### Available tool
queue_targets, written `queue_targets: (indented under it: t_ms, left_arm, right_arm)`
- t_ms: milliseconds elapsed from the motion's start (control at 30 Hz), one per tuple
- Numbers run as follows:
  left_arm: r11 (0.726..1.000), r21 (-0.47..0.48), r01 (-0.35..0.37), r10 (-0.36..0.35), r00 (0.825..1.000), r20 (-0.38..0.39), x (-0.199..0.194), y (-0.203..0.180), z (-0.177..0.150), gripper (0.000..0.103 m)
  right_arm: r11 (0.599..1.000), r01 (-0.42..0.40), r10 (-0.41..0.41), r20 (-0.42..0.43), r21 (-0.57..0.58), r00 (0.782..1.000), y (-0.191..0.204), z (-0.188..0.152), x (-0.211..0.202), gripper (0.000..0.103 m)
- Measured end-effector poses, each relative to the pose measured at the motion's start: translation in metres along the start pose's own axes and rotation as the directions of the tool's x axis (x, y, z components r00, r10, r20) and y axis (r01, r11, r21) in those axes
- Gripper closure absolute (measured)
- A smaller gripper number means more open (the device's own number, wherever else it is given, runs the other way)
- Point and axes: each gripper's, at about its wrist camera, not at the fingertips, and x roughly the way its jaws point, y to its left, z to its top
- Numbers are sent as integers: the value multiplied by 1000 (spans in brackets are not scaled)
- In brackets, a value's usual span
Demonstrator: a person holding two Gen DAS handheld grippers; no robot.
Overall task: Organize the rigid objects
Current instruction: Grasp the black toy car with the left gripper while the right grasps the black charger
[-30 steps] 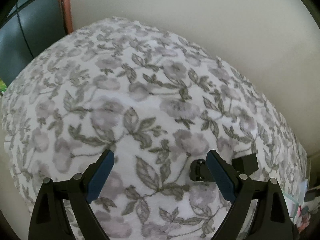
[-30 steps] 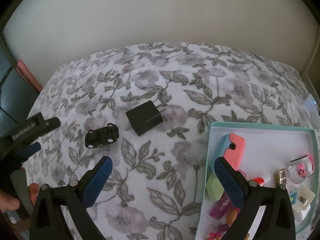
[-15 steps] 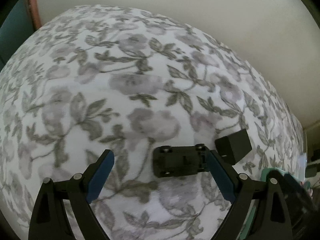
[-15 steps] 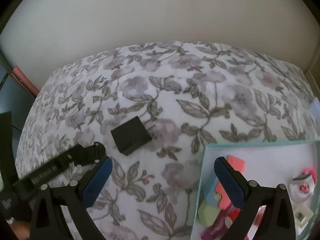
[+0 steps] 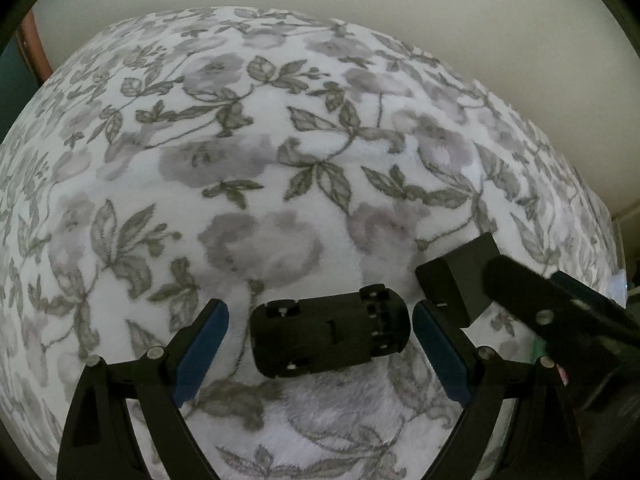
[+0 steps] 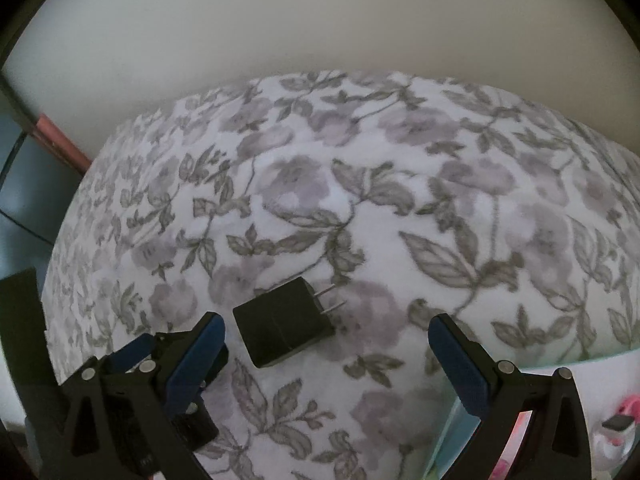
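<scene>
The toy car (image 5: 330, 332) lies on the floral bed (image 5: 240, 160) between the wide-open, empty left tongs (image 5: 320, 344), long axis crosswise pad to pad. The right tongs (image 6: 326, 356), also spread and empty, hover near the black charger (image 6: 285, 327).

You are in a home, most likely a bedroom or living room. The surface before you is covered by a soft, fuzzy floral blanket (image 5: 280, 140) in white with grey leaves and mauve blooms. A plain cream wall (image 6: 320, 32) rises at the far side. Household odds and ends lie about: a black toy car (image 5: 330, 334), a black plug adapter (image 6: 284, 326), and at near right a pale green box (image 6: 454, 420) of small trinkets.
</scene>
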Motion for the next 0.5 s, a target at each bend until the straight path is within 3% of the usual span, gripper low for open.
queue_targets:
  t_ms: [300, 500]
  left_arm:
    - [1000, 24, -15, 15, 1000, -14, 2, -3, 2, 11]
    - [998, 52, -30, 31, 999, -22, 3, -5, -1, 19]
  right_arm:
    - [999, -18, 16, -60, -47, 998, 16, 3, 27, 0]
    - [997, -1, -6, -87, -82, 996, 28, 0, 43, 0]
